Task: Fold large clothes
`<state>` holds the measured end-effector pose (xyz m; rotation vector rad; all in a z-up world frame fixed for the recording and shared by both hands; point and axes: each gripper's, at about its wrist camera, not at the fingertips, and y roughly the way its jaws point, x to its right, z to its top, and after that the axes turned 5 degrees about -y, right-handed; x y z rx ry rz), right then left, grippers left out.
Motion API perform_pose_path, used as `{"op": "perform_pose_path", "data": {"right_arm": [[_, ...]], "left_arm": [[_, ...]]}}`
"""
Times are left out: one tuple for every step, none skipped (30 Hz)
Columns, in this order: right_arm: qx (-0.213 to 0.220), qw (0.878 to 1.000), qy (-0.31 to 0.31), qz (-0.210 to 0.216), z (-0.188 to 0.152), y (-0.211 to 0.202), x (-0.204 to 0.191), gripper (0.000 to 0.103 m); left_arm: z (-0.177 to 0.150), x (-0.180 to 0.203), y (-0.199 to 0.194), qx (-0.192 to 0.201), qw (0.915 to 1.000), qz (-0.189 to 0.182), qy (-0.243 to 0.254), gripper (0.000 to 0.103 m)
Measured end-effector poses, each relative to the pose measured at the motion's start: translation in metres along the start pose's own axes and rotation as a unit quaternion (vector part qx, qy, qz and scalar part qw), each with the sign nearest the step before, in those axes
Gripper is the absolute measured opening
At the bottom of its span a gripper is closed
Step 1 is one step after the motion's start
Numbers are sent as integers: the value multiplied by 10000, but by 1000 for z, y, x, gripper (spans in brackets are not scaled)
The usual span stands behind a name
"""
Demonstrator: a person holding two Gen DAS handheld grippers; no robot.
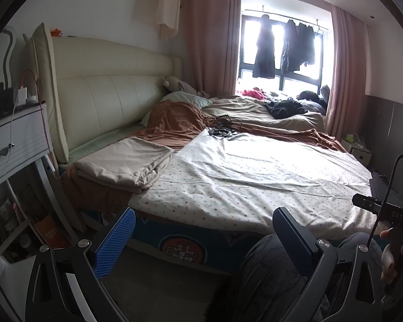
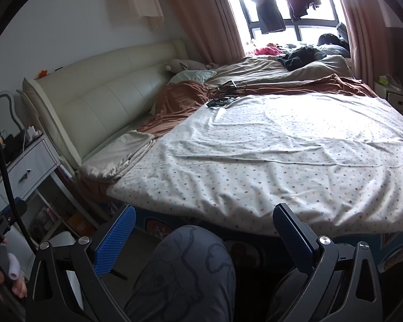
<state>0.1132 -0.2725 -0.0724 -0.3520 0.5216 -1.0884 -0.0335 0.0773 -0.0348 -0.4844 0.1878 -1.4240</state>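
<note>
A large white sheet with small coloured dots (image 1: 255, 177) lies spread flat over the bed; it also shows in the right wrist view (image 2: 281, 147). A folded beige cloth (image 1: 126, 163) lies at its left by the headboard, also seen in the right wrist view (image 2: 118, 155). My left gripper (image 1: 204, 230) is open and empty, held off the bed's near edge. My right gripper (image 2: 204, 230) is open and empty, above my knee (image 2: 185, 276), short of the sheet's near edge.
A rust-brown blanket (image 1: 174, 123) and a tangle of black cables (image 1: 222, 128) lie beyond the sheet. Dark clothes (image 1: 284, 108) lie near the window. A white nightstand (image 1: 16, 139) stands at left. The cream headboard (image 1: 107, 96) backs the bed.
</note>
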Motion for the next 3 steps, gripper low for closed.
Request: {"op": "perform_pose_path", "data": {"right_arm": [[-3, 10000, -2, -2, 0, 0, 0, 103], [-2, 10000, -1, -1, 0, 0, 0, 103], [-1, 10000, -2, 3, 0, 0, 1, 103]], "left_arm": [[0, 0, -1, 6, 10000, -6, -12, 102], [0, -1, -1, 13, 10000, -10, -29, 102], [-1, -1, -2, 21, 10000, -8, -41, 102]]}}
